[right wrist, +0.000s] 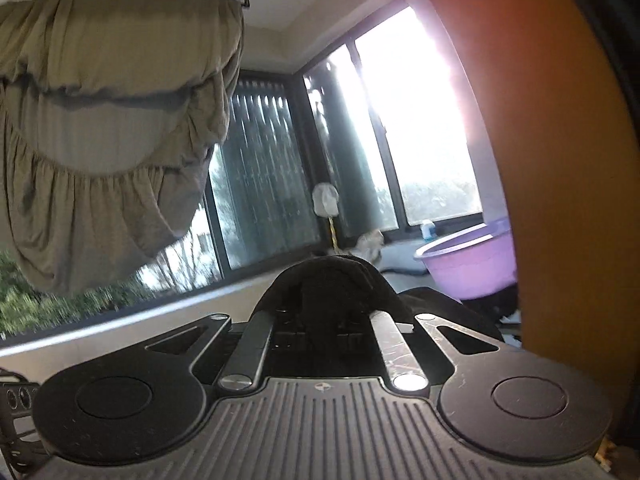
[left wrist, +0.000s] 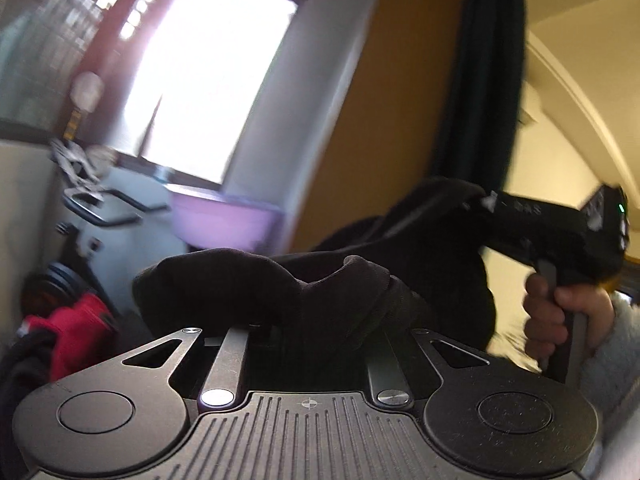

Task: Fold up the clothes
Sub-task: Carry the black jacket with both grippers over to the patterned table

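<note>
A black garment (left wrist: 360, 264) stretches between both grippers, lifted in the air. In the left wrist view my left gripper (left wrist: 308, 320) is shut on a bunched edge of the black garment, which hides the fingertips. Further right in that view, my right gripper (left wrist: 480, 204) grips the other end of the cloth, with a hand (left wrist: 556, 312) around its handle. In the right wrist view my right gripper (right wrist: 324, 296) is shut on the black garment (right wrist: 332, 280), which drapes over the fingertips and hangs off to the right.
A purple basin (left wrist: 224, 220) (right wrist: 472, 264) stands by the window sill. Red clothing (left wrist: 76, 332) lies low at the left. An orange wall (right wrist: 560, 200) stands close on the right. A beige sheet (right wrist: 112, 140) hangs overhead at the left. A dark curtain (left wrist: 484, 80) hangs behind.
</note>
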